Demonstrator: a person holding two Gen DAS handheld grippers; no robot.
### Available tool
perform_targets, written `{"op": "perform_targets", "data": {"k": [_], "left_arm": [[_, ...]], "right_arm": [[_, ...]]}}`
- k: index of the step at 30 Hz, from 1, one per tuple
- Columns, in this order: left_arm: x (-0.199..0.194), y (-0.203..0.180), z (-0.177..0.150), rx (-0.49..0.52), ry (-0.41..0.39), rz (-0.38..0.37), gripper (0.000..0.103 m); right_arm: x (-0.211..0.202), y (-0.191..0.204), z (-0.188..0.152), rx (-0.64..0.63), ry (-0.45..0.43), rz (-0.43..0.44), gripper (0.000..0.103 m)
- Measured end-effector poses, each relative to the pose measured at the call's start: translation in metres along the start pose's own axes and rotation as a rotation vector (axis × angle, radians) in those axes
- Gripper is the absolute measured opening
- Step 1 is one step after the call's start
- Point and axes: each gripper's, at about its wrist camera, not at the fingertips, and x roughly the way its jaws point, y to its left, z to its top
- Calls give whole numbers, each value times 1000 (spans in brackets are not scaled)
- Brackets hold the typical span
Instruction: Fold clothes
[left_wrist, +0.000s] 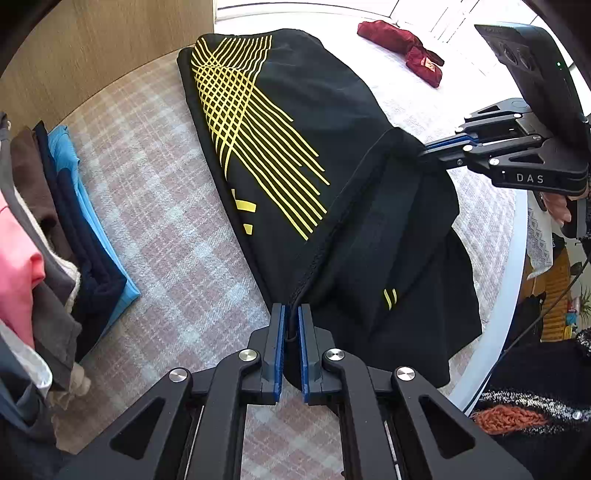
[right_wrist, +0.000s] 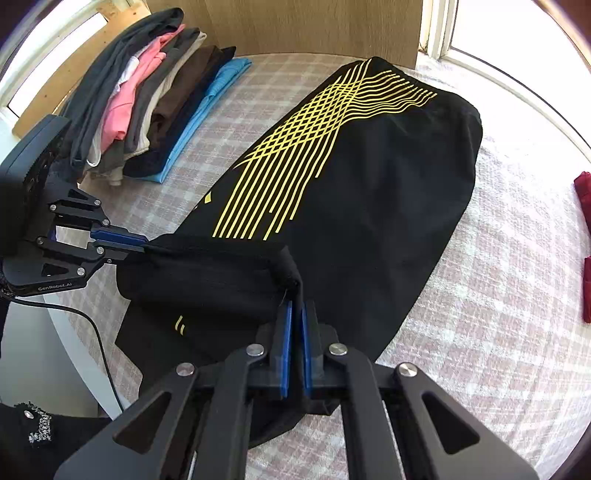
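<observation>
Black shorts with yellow stripes (left_wrist: 288, 122) (right_wrist: 354, 177) lie stretched across the checked tablecloth. Their waistband end is lifted off the table near the front edge. My left gripper (left_wrist: 291, 314) is shut on one corner of the waistband; in the right wrist view the same left gripper (right_wrist: 147, 242) comes in from the left. My right gripper (right_wrist: 296, 308) is shut on the other waistband corner, and in the left wrist view this right gripper (left_wrist: 424, 149) reaches in from the right. The waistband (right_wrist: 221, 266) hangs taut between them.
A stack of folded clothes (right_wrist: 147, 103) (left_wrist: 48, 236) in pink, grey, brown, navy and blue lies along the wooden wall. A dark red garment (left_wrist: 406, 44) (right_wrist: 585, 206) sits at the far side. The round table's white rim (left_wrist: 513, 280) is close by. A cable (right_wrist: 99, 343) hangs below.
</observation>
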Motion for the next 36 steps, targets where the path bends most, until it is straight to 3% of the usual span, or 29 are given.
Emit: {"op": "perform_targets", "data": {"k": [4,6,10,14,17,19,21,24,29,31,32,33,34,36], "left_arm": [[-21,-16,-26,27,3,-56,7],[-28,-29,-46,56,23,-89,7],[-37,-46,-76,69,44,-63,10],[-26,-33,-72,-29,18,-72,14],[-3,-27,-67,-100,35,-91,19],[7,-26,-66,-125,51,-106,29],[17,-26,-64,-150,67,-122,36],[32,-26,-63,-179,89,-142,36],[39,-41,-60,-138,64,-177,40],[40,-41,-57,-143,53,-193,34],[41,-41,-55,-146,48,-203,27],[42,-39,-53,-152,43,-210,9],[40,-36,-51,-163,32,-220,4],[30,-28,-47,-193,-6,-255,4]], "right_arm": [[-31,18,-33,-17,-7,79,5],[-40,29,-63,-33,50,129,7],[-54,35,-114,-48,117,31,24],[-51,16,-122,148,86,101,37],[-30,3,-129,269,100,86,37],[-18,-3,-133,323,98,93,37],[-10,0,-137,332,72,105,37],[2,4,-142,346,34,122,38],[8,17,-144,303,-66,143,38],[11,17,-144,327,-69,199,32],[13,15,-144,351,-66,241,17],[15,13,-144,374,-63,282,10],[15,11,-143,401,-63,324,9],[8,5,-141,455,-80,385,6]]}}
